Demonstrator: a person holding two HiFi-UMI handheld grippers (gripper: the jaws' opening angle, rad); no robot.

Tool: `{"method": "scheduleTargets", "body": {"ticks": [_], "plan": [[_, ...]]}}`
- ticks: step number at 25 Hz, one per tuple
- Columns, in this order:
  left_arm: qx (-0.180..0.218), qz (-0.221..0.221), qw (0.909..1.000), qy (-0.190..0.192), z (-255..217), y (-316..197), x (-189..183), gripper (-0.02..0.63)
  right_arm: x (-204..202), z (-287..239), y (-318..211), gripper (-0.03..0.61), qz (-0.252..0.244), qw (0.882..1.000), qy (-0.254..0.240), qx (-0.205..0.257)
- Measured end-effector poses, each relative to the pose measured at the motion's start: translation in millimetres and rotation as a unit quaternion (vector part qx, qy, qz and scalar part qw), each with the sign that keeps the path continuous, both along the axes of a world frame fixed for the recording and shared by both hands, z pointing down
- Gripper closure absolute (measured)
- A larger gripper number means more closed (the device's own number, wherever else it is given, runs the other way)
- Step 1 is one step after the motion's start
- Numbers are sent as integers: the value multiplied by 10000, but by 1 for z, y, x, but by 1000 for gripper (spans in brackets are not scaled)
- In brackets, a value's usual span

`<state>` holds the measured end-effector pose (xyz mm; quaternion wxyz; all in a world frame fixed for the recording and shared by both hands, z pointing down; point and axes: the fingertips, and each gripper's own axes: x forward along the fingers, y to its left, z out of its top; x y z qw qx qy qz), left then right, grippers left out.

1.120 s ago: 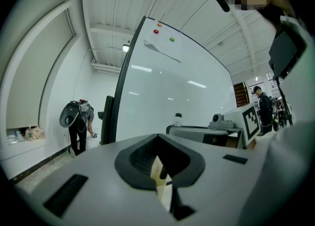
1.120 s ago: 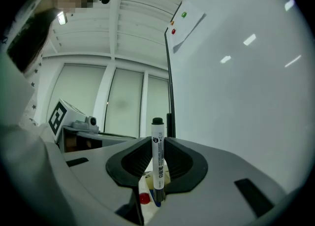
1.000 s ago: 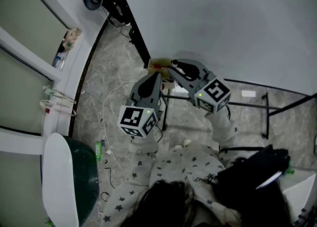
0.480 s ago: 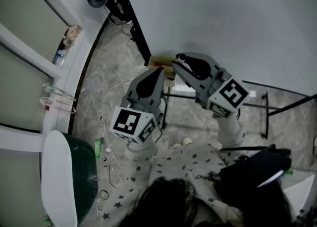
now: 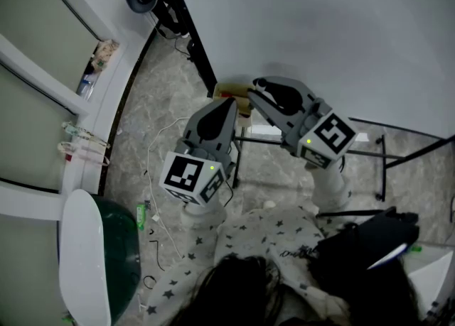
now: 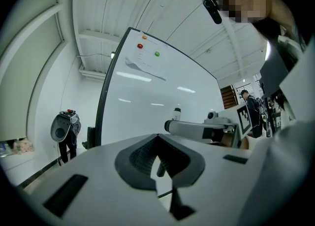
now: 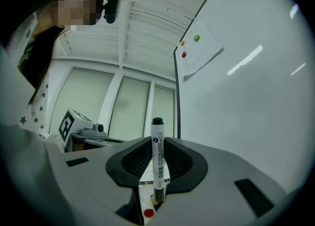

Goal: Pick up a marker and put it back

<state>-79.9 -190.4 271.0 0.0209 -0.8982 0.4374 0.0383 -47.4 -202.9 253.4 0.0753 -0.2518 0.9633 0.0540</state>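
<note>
A white marker with a black cap (image 7: 157, 156) stands upright between the pads of my right gripper (image 7: 157, 163), which is shut on it. From the head view that gripper (image 5: 259, 87) points at the small tray (image 5: 229, 92) at the whiteboard's (image 5: 320, 33) lower edge. My left gripper (image 5: 228, 106) hangs just beside it, a little nearer to me. Its jaws (image 6: 158, 163) are together with nothing between them. The left gripper view also shows the right gripper (image 6: 202, 129) with the marker's tip (image 6: 176, 112) sticking up.
The whiteboard (image 7: 246, 97) carries a paper sheet (image 7: 199, 48) with red and green magnets. Its black stand bars (image 5: 370, 154) run across the floor at right. Cables (image 5: 153, 175) lie on the stone floor, a dark green bin (image 5: 117, 253) stands at left, a black bag (image 5: 362, 253) at right.
Over the second the right gripper swung slightly right and forward with the marker, and the left gripper shifted a little left. Since half a second ago both are nearly still.
</note>
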Motion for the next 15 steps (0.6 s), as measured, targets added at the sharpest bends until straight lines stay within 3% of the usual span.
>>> {"method": "scheduleTargets", "body": {"ticks": [12, 15], "plan": [[34, -46, 9999, 151, 21, -19, -1, 614, -6, 17, -16, 495, -24, 10000, 5, -11], [-77, -186, 9998, 2, 42, -34, -4, 614, -13, 36, -29, 495, -35, 9999, 36, -107]]}}
